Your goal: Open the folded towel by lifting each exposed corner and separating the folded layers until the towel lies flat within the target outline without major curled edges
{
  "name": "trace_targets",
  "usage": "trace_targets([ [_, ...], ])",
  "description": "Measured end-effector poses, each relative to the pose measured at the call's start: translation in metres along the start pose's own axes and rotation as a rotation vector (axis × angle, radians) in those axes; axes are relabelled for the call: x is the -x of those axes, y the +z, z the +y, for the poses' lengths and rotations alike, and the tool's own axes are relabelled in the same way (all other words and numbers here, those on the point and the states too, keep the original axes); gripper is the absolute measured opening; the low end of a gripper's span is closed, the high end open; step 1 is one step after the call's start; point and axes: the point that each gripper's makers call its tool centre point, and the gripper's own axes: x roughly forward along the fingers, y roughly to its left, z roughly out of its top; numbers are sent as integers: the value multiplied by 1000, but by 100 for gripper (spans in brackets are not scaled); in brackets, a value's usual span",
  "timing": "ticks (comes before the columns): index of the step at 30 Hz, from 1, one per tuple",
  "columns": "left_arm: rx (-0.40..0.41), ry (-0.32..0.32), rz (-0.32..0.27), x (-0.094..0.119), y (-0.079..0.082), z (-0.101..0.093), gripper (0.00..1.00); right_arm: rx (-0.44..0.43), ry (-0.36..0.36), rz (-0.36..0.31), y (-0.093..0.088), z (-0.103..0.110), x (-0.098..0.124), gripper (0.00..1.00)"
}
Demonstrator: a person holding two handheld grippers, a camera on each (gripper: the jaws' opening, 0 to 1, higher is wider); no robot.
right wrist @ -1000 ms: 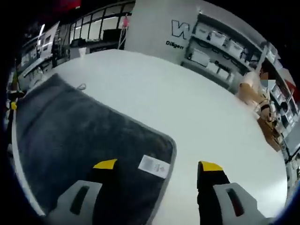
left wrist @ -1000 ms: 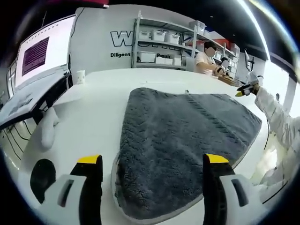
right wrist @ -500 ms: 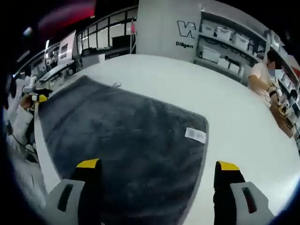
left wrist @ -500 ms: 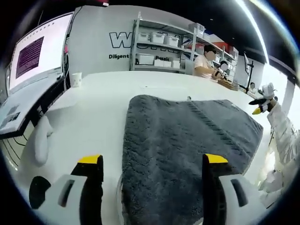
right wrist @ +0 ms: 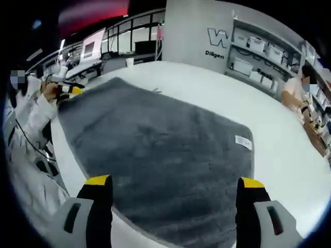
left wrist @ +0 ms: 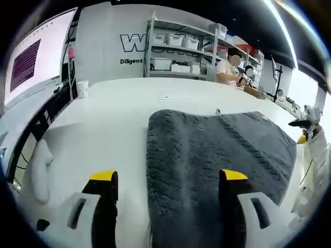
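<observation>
White tabletop [left wrist: 103, 119] carries the grey towel [right wrist: 165, 160] spread near both spread, empty tools, left tool [left wrist: 164, 181] and right tool [right wrist: 175, 186]; smoothing should start from any curled edge, pinching shallowly.

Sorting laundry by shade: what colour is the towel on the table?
Dark grey, plush; the towel shows best in the right gripper view, with a small white label.

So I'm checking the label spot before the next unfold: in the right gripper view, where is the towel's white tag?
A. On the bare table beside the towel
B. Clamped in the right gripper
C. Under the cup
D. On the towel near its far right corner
D: the white tag lies on the grey towel near its far right corner, well ahead of the open right gripper.
</observation>
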Motion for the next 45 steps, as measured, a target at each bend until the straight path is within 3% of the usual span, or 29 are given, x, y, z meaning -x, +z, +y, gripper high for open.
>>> trace_targets([
  [13,36,5,-18,-19,-6,13,40,66,62,-47,19,38,8,98],
  [20,-11,-14,-35,-23,-5,6,18,80,66,-53,21,42,10,97],
  [28,-41,-25,-72,-20,1,-5,5,69,61,-45,16,40,12,98],
  [34,-239,-7,-123,-16,13,-18,4,49,54,-45,9,39,13,98],
  [35,-329,15,-144,-14,17,-24,4,47,56,-46,8,39,13,98],
  [37,-394,4,-155,-12,19,-36,4,34,61,-48,6,40,12,98],
  [39,-410,0,-164,-11,20,-41,4,32,60,-45,4,41,12,97],
  [41,-458,8,-158,-10,21,-46,4,38,56,-36,1,41,10,97],
  [45,-666,67,-116,-11,21,-52,4,36,65,-37,0,43,9,97],
])
